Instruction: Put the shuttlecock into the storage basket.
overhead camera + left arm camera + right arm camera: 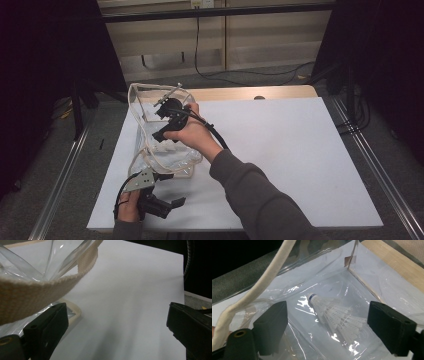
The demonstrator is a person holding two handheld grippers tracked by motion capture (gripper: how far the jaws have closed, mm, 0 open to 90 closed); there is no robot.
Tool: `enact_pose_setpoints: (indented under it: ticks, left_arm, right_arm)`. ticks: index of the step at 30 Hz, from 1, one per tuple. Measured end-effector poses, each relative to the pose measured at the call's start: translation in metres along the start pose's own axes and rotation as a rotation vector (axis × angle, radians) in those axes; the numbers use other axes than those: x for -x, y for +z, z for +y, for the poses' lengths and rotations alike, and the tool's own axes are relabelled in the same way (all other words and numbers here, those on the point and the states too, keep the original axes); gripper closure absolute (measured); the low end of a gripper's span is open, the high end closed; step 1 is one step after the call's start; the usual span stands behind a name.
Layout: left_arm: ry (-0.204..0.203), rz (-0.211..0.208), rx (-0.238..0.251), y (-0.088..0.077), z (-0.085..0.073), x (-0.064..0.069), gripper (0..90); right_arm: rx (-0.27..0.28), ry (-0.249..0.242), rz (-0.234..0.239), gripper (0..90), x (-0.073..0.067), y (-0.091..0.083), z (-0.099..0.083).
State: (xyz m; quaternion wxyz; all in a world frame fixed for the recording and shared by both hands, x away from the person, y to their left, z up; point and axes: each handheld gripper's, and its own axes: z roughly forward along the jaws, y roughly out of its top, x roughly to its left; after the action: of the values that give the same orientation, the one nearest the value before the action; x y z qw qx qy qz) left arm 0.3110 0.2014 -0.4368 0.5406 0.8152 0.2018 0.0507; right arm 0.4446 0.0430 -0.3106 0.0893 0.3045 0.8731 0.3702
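A clear plastic bag (145, 122) with cream webbing handles lies on the left of the white table top (290, 150). My right gripper (162, 122) hangs over the bag's open mouth, pointing down into it. In the right gripper view its jaws stand wide open (327, 312) above a white feather shuttlecock (337, 317). The shuttlecock lies on its side on the bag's floor, and nothing touches the pads. A handle strap (262, 282) crosses that view at the left. My left gripper (171, 189) rests near the table's front left corner, open (117, 312) and empty. Just above its left jaw passes the bag's near handle (37, 287).
A wooden strip (240, 93) borders the far edge of the white top. Metal rails (60, 180) run along both sides of the table. Cables (250, 72) trail on the floor behind it. Dark curtains stand at both sides.
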Motion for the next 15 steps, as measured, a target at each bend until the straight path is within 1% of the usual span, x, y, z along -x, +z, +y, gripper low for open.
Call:
enact_pose_setpoints:
  ticks: [4, 7, 9, 12, 15]
  left_arm:
    - [0.001, 0.001, 0.000, 0.000, 0.000, 0.000, 3.9]
    - [0.003, 0.001, -0.002, 0.000, 0.000, 0.000, 3.9]
    - [0.006, 0.000, -0.005, 0.000, 0.000, 0.000, 3.9]
    - [0.006, 0.001, -0.005, 0.000, 0.000, 0.000, 3.9]
    - [0.007, 0.003, -0.005, 0.000, 0.000, 0.000, 3.9]
  right_arm:
    - [-0.005, -0.005, 0.011, 15.1, -0.002, -0.003, 0.000]
    - [0.000, -0.016, 0.022, 15.0, -0.004, -0.007, 0.000]
    - [0.000, -0.016, 0.025, 14.9, -0.005, -0.009, -0.001]
    - [0.008, -0.013, 0.045, 14.7, -0.006, -0.011, -0.002]
    - [0.015, -0.019, 0.050, 13.7, -0.007, -0.013, -0.003]
